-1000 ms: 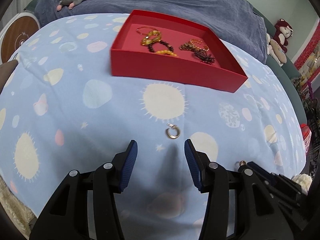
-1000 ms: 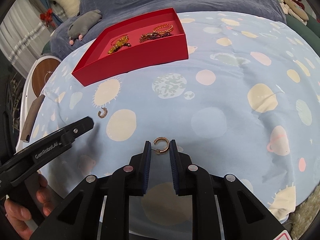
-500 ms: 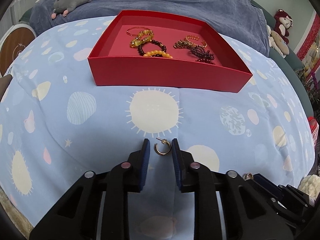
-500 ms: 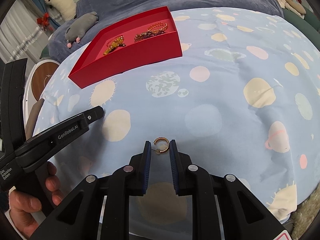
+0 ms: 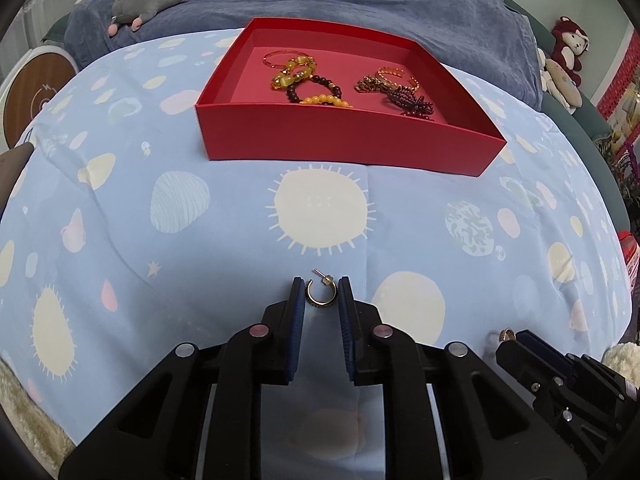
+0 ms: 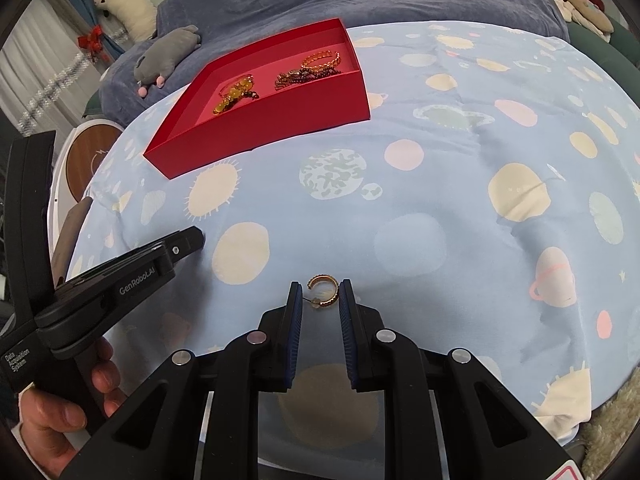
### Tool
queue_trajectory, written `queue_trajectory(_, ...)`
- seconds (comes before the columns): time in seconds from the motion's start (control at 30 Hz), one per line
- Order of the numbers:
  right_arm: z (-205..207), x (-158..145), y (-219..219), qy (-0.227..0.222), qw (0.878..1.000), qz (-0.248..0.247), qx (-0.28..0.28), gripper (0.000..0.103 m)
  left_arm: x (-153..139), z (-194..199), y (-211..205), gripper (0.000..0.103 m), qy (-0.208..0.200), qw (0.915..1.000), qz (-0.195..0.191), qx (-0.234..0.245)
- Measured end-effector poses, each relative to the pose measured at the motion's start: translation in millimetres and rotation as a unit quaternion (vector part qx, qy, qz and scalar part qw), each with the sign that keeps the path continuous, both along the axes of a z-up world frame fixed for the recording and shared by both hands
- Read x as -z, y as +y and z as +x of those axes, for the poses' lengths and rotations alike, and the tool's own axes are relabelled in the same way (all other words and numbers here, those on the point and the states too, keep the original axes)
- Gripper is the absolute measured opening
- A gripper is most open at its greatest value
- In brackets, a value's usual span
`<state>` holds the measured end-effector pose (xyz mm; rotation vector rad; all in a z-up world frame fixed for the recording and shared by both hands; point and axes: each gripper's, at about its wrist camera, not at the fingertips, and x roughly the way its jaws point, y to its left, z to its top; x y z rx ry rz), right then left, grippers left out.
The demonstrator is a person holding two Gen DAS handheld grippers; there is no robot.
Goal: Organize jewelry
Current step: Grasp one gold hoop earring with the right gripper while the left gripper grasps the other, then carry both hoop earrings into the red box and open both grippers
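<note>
The left gripper is clamped on a small dark-gold hoop earring, its pads pressing the hoop's two sides, the post and backing poking out beyond the tips; the right gripper is likewise closed on a ridged gold hoop earring, pinched at its lower part with the open curve standing clear ahead of the tips; both earrings sit just above the blue planet-print bedspread, well short of the red box.

Each earring looks very light, rigid and thin; the smooth metal is likely to slip or twist between the pads, and the fine post could bend, so a hold across the widest part of the hoop, not on the post, seems safest; a gentle squeeze should be enough.

The box is open-topped and shallow, lying farther up the bed; on its pink floor are two clusters: toward one end a thin gold bangle with yellow and dark beaded bracelets; toward the other a gold chain bracelet and dark red beaded strands; bare floor remains near the front wall for the earrings.
</note>
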<state>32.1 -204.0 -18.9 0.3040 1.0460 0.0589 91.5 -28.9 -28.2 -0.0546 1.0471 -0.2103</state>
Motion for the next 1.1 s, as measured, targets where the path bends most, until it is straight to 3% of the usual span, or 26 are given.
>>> queue_trajectory(0.57,-12,-19,8,-0.022,1.0,-0.009,-0.014,0.017,-12,-24,22,0.017,-0.007,0.9998,-0.008,-0.018)
queue_trajectory(1.1,0,-27,8,-0.033,0.999,0.004,-0.014,0.017,-27,-15,29,0.017,-0.015,0.9992,-0.023,-0.028)
